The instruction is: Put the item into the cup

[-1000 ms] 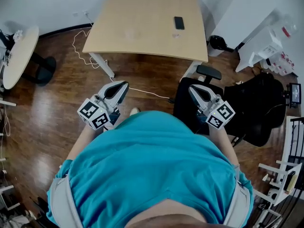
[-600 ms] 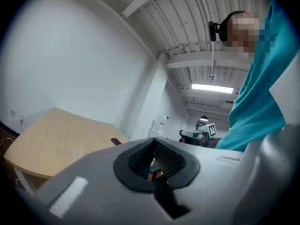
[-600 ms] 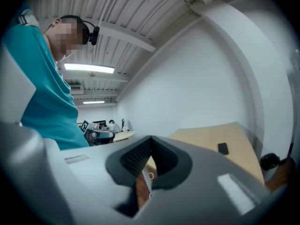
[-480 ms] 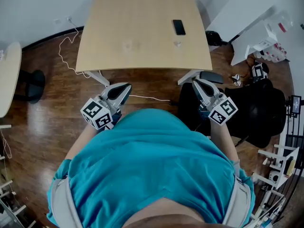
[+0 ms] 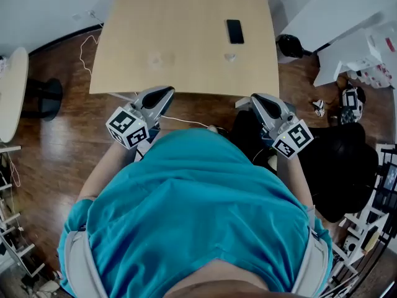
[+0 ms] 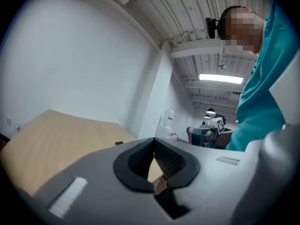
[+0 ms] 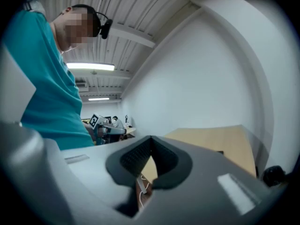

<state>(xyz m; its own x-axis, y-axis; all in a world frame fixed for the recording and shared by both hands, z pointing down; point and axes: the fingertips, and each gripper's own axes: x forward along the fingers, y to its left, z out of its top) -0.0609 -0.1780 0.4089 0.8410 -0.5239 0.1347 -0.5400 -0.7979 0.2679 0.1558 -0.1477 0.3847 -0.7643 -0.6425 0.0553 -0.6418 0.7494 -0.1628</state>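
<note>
The light wooden table (image 5: pixel 186 23) fills the top of the head view. On it lie a black phone (image 5: pixel 234 31), a small clear thing (image 5: pixel 230 57) that may be the cup, and a faint pale thing (image 5: pixel 154 59) further left; both are too small to make out. My left gripper (image 5: pixel 165 93) and right gripper (image 5: pixel 255 99) hover at the table's near edge, one each side of my teal shirt. Both are shut with nothing in them. The left gripper view shows its pads (image 6: pixel 161 156) meeting at the tips above the table (image 6: pixel 56 139). The right gripper's pads (image 7: pixel 140 156) also meet.
A black office chair (image 5: pixel 338 160) stands right of me. A round white table (image 5: pixel 9 92) is at the left edge, and a white cable (image 5: pixel 87 42) trails over the wooden floor. White shelving and small items (image 5: pixel 366 54) crowd the right side.
The view has closed in on the wooden table, which now sits nearer and larger. Both grippers have come forward to its near edge, still shut.
</note>
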